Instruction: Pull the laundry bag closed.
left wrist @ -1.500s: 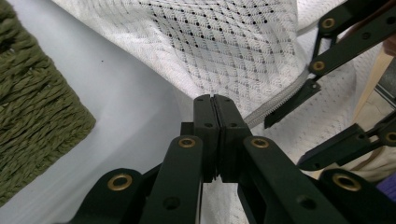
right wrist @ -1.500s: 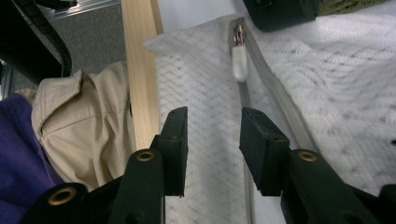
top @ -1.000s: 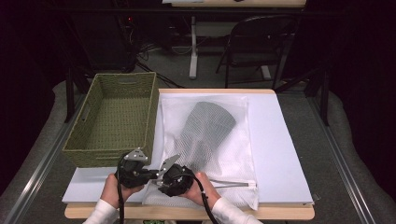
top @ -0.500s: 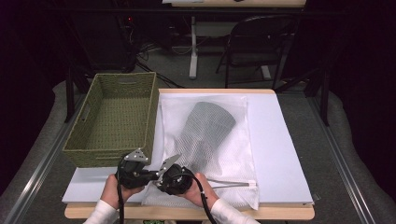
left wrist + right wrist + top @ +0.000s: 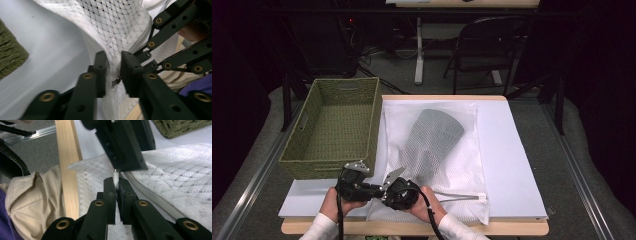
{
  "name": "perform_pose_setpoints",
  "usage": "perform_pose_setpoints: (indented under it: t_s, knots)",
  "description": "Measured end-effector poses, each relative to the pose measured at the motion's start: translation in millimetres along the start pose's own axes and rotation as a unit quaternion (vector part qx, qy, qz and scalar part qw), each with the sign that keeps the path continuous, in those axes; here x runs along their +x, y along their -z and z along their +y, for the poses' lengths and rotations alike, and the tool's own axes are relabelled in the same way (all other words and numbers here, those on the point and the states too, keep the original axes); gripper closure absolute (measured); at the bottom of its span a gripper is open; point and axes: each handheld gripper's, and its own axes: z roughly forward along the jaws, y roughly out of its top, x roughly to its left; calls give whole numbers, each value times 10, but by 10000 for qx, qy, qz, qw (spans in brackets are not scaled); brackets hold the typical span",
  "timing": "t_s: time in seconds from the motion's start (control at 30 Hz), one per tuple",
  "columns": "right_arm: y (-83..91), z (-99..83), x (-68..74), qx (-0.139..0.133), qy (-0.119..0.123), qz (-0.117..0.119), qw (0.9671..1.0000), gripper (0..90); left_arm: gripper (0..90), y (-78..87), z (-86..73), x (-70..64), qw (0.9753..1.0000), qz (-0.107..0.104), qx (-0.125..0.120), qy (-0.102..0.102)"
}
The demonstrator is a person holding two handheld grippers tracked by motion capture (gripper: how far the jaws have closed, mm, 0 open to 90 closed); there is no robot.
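A green woven basket (image 5: 334,131) stood at the left of the white table (image 5: 512,165), just beside a white mesh laundry bag (image 5: 432,150) lying flat with its long axis running from the near edge toward the far edge; a dark grey garment (image 5: 432,137) showed dimly through the mesh, its detail hard to make out. At the near left corner of the bag, the left gripper (image 5: 113,72) was clamped on a raised fold of mesh, partly hiding a small metal zipper pull (image 5: 116,80). Touching it, the right gripper (image 5: 116,185) was pinched tightly on the bag's edge.
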Motion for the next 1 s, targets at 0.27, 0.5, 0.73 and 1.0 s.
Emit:
perform_pose_setpoints:
  t_s: [0.27,0.5,0.73,1.0]
  knots:
    - [8,18,14,-20,-57,110,9999,811,880,5,13,-82,9999,91,-70,-127]
    - [8,32,-8,16,-199,110,9997,860,881,33,18,-129,9993,182,-84,-308]
    - [28,22,-42,81,-239,33,9997,866,886,56,22,-141,9991,198,-115,-364]
    - [42,-7,-81,134,-286,-45,9995,867,885,64,13,-137,9991,182,-133,-355]
